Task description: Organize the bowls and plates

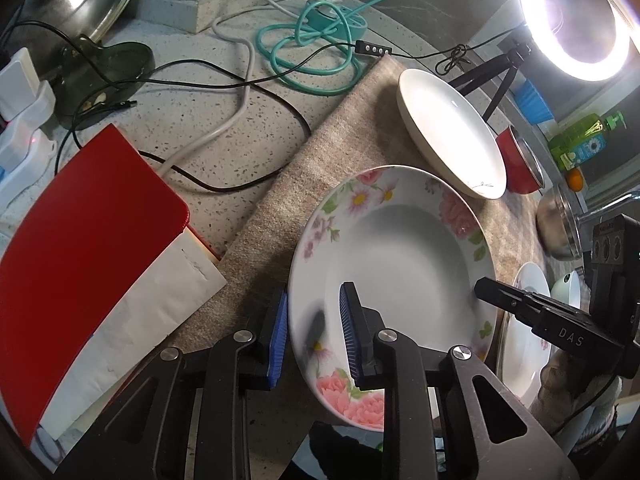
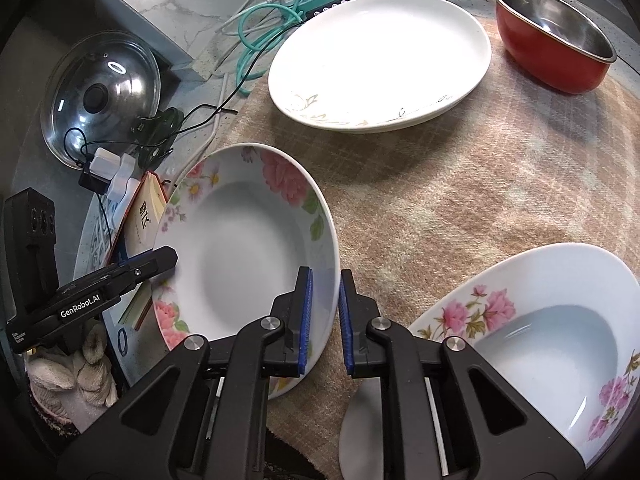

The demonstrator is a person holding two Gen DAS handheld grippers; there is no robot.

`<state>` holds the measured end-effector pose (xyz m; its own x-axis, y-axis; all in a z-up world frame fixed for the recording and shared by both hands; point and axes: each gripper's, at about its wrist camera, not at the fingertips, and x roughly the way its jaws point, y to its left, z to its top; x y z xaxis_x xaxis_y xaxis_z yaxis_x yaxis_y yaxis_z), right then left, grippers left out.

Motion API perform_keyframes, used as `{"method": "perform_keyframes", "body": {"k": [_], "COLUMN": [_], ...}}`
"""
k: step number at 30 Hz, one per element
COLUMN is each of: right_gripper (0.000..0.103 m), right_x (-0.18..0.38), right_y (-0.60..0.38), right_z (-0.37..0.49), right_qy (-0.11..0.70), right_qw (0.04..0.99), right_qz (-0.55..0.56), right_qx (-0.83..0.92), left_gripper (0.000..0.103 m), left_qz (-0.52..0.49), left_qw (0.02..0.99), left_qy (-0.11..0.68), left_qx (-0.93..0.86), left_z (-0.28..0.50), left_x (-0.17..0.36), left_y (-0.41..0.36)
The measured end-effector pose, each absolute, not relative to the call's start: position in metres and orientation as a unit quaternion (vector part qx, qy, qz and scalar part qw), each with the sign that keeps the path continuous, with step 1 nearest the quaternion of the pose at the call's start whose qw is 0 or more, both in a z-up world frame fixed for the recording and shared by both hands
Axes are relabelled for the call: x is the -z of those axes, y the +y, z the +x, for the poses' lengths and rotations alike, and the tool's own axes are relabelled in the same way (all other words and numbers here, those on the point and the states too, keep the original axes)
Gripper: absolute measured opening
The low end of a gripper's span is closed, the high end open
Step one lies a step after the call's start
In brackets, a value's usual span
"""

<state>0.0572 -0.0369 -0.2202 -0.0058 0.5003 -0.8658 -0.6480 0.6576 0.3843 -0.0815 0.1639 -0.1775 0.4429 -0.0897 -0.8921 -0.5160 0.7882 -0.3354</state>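
— Blue pads sit closest to the lens: the left gripper is clamped on the near-left rim of the floral plate, one pad under the rim and one inside.

— And the other side?

— Moving right, the right gripper pinches the opposite rim, pads pressed to both faces. Two grips on opposite edges likely keep the plate level and stop it tipping.

— Where is the plate itself?

— Over the plaid cloth, seemingly tilted off it. Beyond it rests a white plate stack; further right stands the red bowl. Nearest right lies a second floral plate.

— So where should it go?

— Probably onto its floral twin, matching like with like.
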Motion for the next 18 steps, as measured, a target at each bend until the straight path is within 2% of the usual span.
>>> {"method": "perform_keyframes", "body": {"k": [18], "right_gripper": [0.013], "right_x": [0.185], "right_y": [-0.087], "right_z": [0.058], "right_qy": [0.562], "right_qw": [0.730], "right_qz": [-0.020], "right_qx": [-0.389], "left_gripper": [0.023], "left_qz": [-0.274], "left_qw": [0.824], "left_qy": [0.485], "left_qx": [-0.100], "left_z": [-0.067], "left_x": [0.143], "left_y": [0.141]}}
